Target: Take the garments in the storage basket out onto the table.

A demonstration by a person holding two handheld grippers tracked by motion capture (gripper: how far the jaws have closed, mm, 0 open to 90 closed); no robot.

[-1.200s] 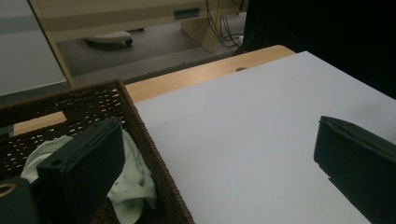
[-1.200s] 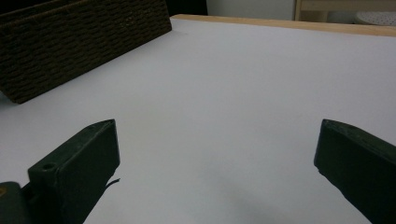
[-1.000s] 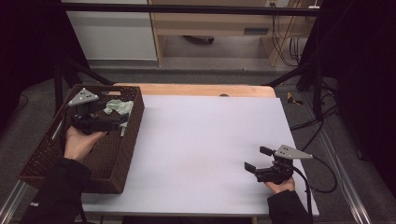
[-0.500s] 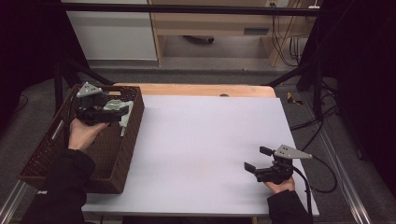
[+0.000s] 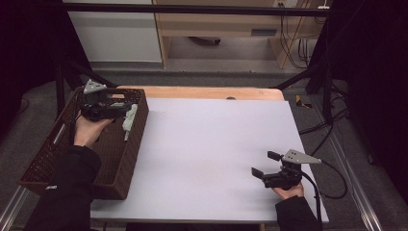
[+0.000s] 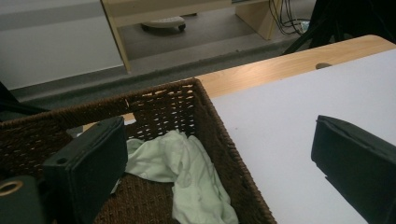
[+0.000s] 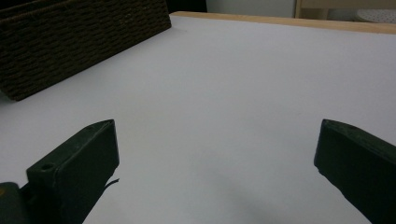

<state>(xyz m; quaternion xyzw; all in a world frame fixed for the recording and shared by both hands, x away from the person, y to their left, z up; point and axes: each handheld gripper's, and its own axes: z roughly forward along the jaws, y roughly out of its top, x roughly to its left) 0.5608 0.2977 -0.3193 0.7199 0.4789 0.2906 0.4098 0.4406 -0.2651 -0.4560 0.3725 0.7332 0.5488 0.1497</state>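
**Left gripper drawn toward the basket's far end**

Since a second ago the left gripper (image 5: pixel 126 108) has shifted to the far end of the wicker basket (image 5: pixel 57 163), jaws wide apart, empty. A pale green cloth (image 6: pixel 187 179) lies inside, against the basket's table-side wall. Well apart from the basket, the right gripper (image 5: pixel 263 163) gapes empty above the white table (image 5: pixel 207 154).

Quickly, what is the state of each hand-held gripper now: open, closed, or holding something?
Left hand-held gripper: open, holding nothing, over the basket with the pale green cloth in it.
Right hand-held gripper: open, holding nothing, low over the white table.
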